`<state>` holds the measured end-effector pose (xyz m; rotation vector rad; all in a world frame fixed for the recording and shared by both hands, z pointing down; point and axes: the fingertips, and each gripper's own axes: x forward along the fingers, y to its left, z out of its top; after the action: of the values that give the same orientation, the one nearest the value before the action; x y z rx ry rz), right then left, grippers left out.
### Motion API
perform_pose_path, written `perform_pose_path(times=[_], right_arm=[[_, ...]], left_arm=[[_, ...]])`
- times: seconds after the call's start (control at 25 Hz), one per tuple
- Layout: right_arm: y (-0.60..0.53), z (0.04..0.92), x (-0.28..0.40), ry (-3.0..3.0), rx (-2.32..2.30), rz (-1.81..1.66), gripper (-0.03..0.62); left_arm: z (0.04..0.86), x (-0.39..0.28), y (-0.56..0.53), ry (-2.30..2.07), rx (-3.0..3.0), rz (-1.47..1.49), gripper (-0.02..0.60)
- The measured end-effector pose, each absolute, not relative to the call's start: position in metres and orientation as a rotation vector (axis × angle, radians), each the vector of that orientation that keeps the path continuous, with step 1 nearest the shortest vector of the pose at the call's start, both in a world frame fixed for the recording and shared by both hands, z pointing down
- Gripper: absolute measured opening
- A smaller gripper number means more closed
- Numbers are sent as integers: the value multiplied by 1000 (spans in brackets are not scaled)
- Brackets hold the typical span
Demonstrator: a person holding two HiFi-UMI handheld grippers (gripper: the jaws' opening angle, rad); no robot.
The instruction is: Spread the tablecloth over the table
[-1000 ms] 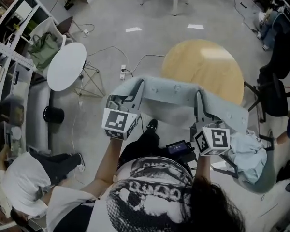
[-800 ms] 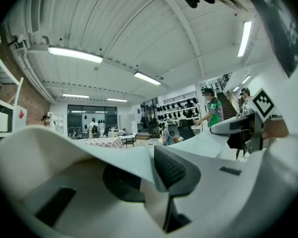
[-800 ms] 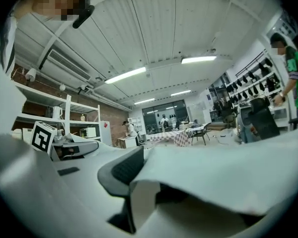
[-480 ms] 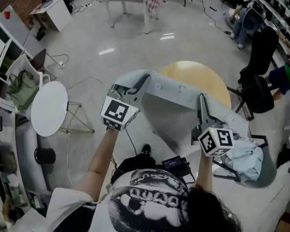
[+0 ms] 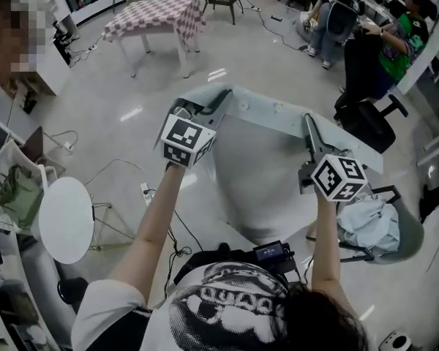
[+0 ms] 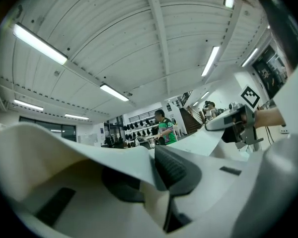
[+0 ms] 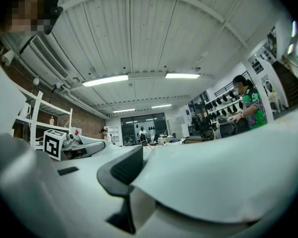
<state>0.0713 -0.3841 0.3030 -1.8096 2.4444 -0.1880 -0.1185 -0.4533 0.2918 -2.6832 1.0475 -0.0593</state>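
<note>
Since a second ago we have lifted the tablecloth (image 5: 263, 174) and pushed it forward. Then the round wooden table showed bare beyond it; now the pale grey-blue sheet hangs in front of us and hides that table altogether. Its top edge runs taut between our two grippers and the rest falls back towards us. The left gripper (image 5: 218, 99) pinches the upper edge on one side, the right gripper (image 5: 308, 123) on the other. Both pairs of jaws have just been opening a little, yet in each gripper view the cloth's edge still passes between the pads, so both stand narrow and clamped on fabric.

At our right a rounded grey tub (image 5: 411, 240) holds a crumpled heap of light blue cloth (image 5: 369, 225).

The glossy grey floor (image 5: 117, 115) spreads all round. Far ahead stands a table with a checkered cover (image 5: 157, 13), and at our left a small white round table (image 5: 66, 218). A person in a green top (image 5: 399, 42) stands near a black office chair (image 5: 366, 115).
</note>
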Motion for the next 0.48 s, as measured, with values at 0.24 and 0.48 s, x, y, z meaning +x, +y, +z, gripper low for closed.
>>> perform_pose_path(times=[0.24,0.48], right_arm=[[-432,275,107,2428,-1874,-169,81],[-478,247,135,2448,-1875,-117,81]], left_arm=[[267,-77,-512,931,-2677,3,67],[240,-49,-556,928,-2644,5,69]])
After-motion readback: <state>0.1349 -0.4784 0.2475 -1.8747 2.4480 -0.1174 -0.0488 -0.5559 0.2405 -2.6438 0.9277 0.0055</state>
